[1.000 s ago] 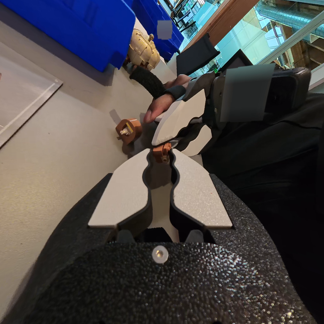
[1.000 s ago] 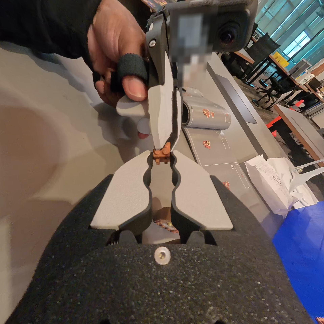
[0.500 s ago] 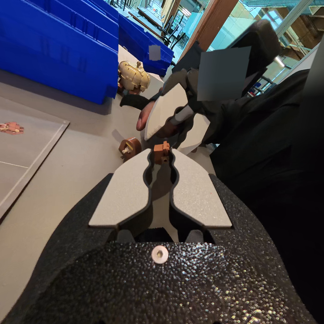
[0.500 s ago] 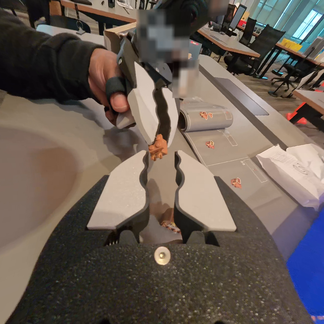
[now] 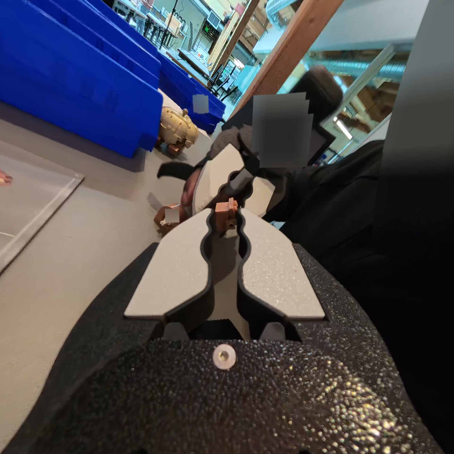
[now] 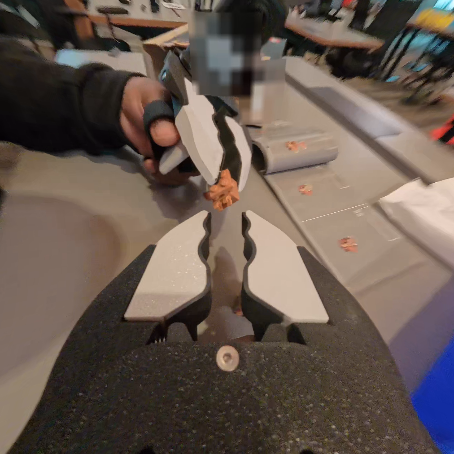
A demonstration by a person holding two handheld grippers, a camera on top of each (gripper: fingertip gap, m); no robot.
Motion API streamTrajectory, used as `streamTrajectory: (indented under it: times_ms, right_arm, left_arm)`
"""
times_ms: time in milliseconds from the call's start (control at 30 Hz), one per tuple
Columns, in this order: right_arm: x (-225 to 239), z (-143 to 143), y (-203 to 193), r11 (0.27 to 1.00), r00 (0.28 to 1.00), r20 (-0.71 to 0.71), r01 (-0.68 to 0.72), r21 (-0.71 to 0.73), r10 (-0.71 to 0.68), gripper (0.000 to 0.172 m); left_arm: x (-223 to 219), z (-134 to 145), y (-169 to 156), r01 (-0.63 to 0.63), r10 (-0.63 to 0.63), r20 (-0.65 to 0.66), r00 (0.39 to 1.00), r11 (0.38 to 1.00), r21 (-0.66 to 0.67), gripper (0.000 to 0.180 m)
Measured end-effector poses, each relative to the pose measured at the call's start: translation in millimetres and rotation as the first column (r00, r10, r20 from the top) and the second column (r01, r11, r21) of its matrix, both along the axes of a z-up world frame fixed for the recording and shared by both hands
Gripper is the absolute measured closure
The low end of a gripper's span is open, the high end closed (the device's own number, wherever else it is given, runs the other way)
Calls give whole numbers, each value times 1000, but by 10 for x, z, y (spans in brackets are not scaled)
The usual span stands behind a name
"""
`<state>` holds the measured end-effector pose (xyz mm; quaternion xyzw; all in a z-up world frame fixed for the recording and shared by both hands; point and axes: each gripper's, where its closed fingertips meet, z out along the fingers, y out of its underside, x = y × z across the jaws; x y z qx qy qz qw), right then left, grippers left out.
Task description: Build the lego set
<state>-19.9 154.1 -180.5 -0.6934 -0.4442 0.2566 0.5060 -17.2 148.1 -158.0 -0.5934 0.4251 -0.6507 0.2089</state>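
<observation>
The left gripper (image 5: 224, 218) is clamped on a small brown brick piece (image 5: 224, 217), both pads pressing its sides near the fingertips, held above the grey table (image 5: 61, 258); a steady, unchanged squeeze looks wise, since only the tips hold the piece. The right gripper (image 6: 226, 221) is empty, its fingers parted, just short of the piece and pointing at it. A hand (image 6: 145, 122) in a black sleeve tilts the left gripper down, near a round brown part (image 5: 169, 217) on the table.
</observation>
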Motion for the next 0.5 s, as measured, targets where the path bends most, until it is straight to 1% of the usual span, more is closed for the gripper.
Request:
streamTrajectory:
  times_ms: [100,167,300,400,500]
  right_arm:
    - [33,29,64,977,994,90,40,207,-60,150]
    - [37,28,82,956,989,124,41,289,-80,151]
    - [14,-18,94,948,987,140,34,317,-82,151]
    - [-7,-23,82,952,990,123,26,306,-67,152]
    - [-20,-34,73,957,992,110,23,289,-57,155]
  left_arm:
    - [10,1,16,-2,2,3,1000,991,-135,165]
    - [13,-5,27,-7,7,-2,1000,981,-193,165]
    - [18,-56,16,-8,0,-33,999,967,-253,165]
    - [21,-77,10,-10,-3,-45,999,957,-289,165]
    - [14,-85,19,-16,-1,-59,998,955,-295,165]
